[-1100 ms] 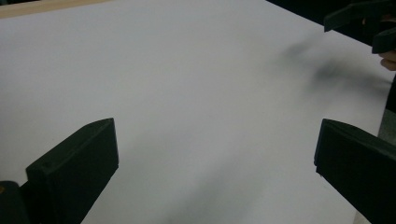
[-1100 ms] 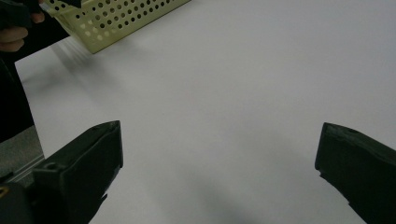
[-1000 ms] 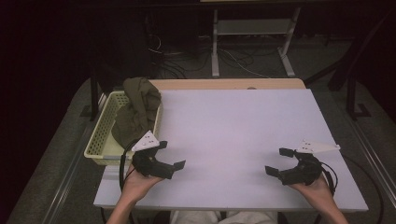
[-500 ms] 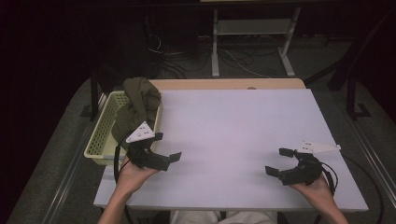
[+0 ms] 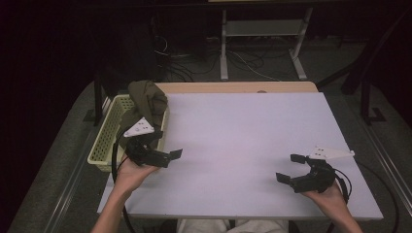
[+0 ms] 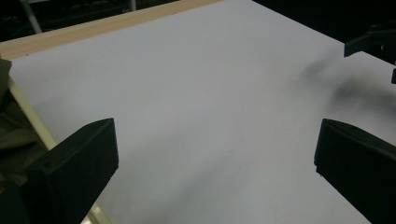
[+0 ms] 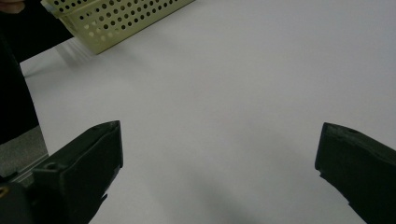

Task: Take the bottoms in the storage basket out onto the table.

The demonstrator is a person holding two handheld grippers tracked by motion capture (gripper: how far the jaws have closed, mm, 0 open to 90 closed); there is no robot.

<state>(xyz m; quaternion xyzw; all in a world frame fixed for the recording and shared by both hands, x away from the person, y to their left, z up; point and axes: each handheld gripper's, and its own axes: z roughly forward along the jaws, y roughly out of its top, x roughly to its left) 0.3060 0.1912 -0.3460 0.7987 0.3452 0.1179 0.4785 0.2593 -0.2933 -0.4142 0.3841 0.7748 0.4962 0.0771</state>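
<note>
Two grippers, both with jaws spread wide and nothing between them. Left gripper [image 5: 163, 154] hangs at about 8 o'clock on the table [image 5: 243, 131], just beside the basket [image 5: 104, 145], its jaws pointing toward 3 o'clock across the bare sheet. Right gripper [image 5: 291, 170] sits low near 4 o'clock, well apart from the basket, jaws pointing toward 9 o'clock.

Cloth [image 5: 145, 104]: olive, bunched, heaped in the far end of the basket and spilling over its table-side rim. It lies at about 12 o'clock from the left gripper, close, not touching as far as I can tell.

Left gripper view: white sheet ahead, the basket's pale rim [image 6: 28, 116] and a dark fold of cloth [image 6: 11, 135] at the left edge; the right gripper [image 6: 373, 44] shows at the far right. Right gripper view: perforated basket wall [image 7: 116, 18] at 11 o'clock, open table in between.

Judgement: the wide jaws on the left suit a grab at bulky fabric; its place by the basket suggests it takes the cloth first. The right gripper, parked wide over clear table, reads as waiting to receive or spread the cloth. Left jaws face away from the cloth, so a turn toward the basket is needed.
</note>
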